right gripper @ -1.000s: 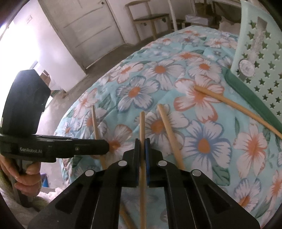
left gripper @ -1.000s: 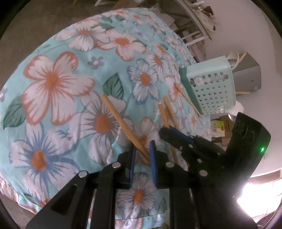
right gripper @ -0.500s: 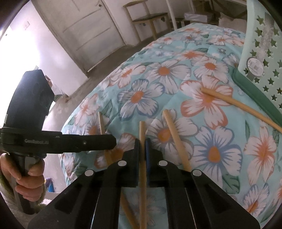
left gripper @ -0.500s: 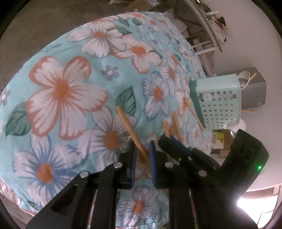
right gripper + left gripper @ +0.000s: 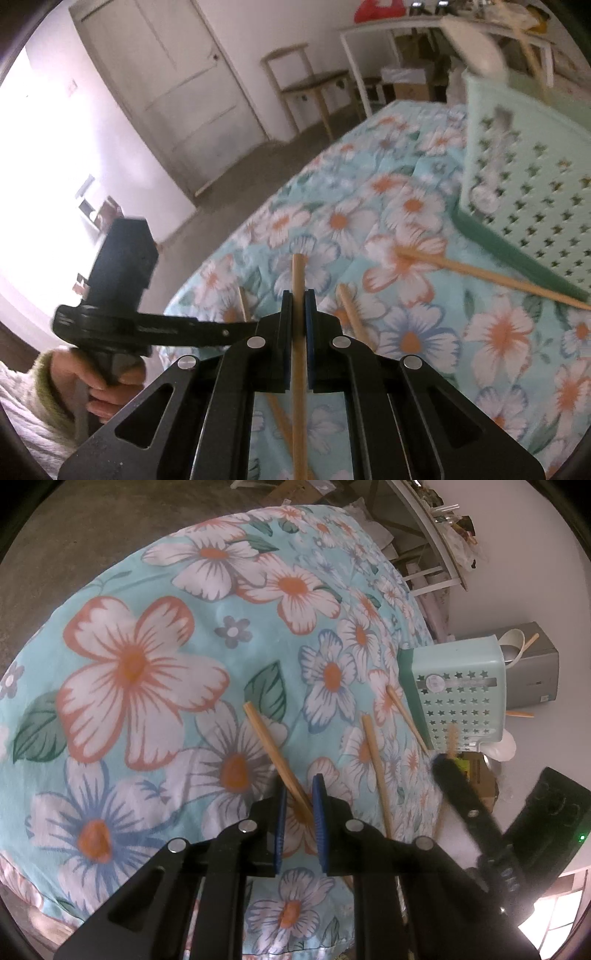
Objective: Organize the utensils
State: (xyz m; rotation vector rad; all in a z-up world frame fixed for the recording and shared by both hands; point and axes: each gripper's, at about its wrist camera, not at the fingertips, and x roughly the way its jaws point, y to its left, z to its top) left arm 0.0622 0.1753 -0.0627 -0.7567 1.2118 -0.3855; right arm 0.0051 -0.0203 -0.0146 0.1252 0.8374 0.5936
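Lifted off cloth (image 5: 417,266), chopstick (image 5: 298,295) in right gripper (image 5: 297,325) points fwd along fingers.

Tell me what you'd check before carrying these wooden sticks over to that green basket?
1. Right gripper shut on its chopstick: ok.
2. Left gripper gripping its chopstick: not ok, jaws look apart around it.
3. Green basket upright within view: ok.
4. Basket's opening free for dropping in: cannot tell, top is blurred.
5. Loose chopsticks left on the cloth: two, one mid-cloth, one by the basket.
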